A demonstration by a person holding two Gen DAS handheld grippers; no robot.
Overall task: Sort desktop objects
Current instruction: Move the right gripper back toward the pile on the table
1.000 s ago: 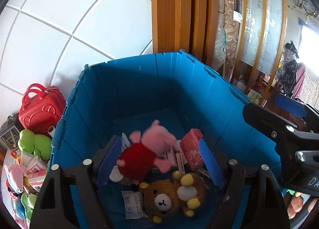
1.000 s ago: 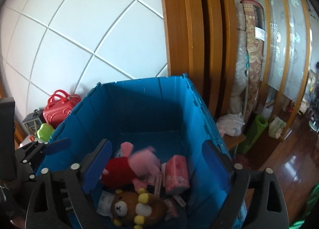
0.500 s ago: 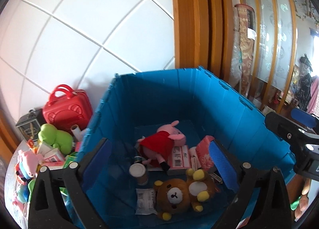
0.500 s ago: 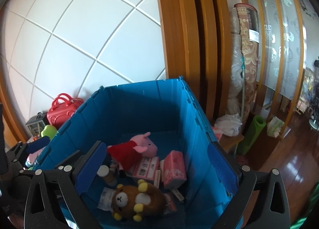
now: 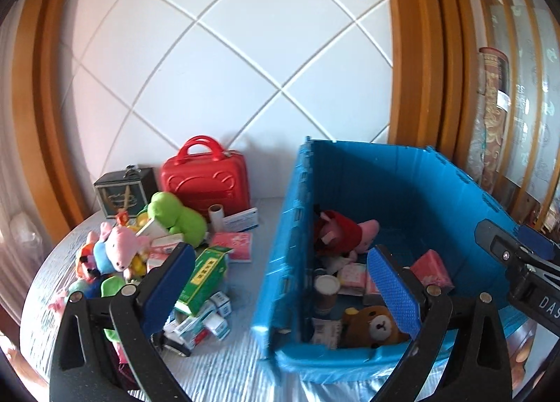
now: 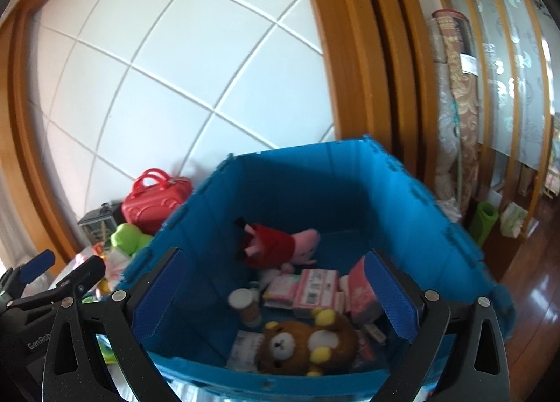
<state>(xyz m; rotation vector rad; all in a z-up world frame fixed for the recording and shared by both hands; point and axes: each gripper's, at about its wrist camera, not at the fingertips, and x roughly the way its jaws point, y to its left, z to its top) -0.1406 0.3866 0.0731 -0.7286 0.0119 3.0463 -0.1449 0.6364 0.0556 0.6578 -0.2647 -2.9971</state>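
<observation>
Done so far: we see the blue crate (image 5: 434, 192) already holding a pig doll in a red dress (image 6: 276, 244), a brown bear (image 6: 301, 346), a paper cup (image 6: 245, 304) and several pink packets (image 6: 315, 286).
Left to do: we judge the job well short of finished; a pile stays on the table (image 5: 238, 367) to the left of the crate, with a green box (image 5: 206, 272), small white boxes (image 5: 217, 318), a green plush (image 5: 175, 216), a second pig toy (image 5: 119, 248) and other soft toys.
Also on the table: a red case (image 5: 206, 178) and a dark tin (image 5: 126, 192) stand by the wall, untouched.
Left tongs (image 5: 280, 283): apart and empty; we see the jaws have just been opening, with nothing between them.
Right tongs (image 6: 276, 297): apart and empty over the crate; these too have just been opening, nothing between the pads.
Change in the crate: a second ago the pig doll was in the air between the pads; now it lies on the crate floor by the far-left wall.
Change in aim: the left tongs have swung from over the crate towards the pile, which now fills the left of their view; the right ones have drawn back a little.
</observation>
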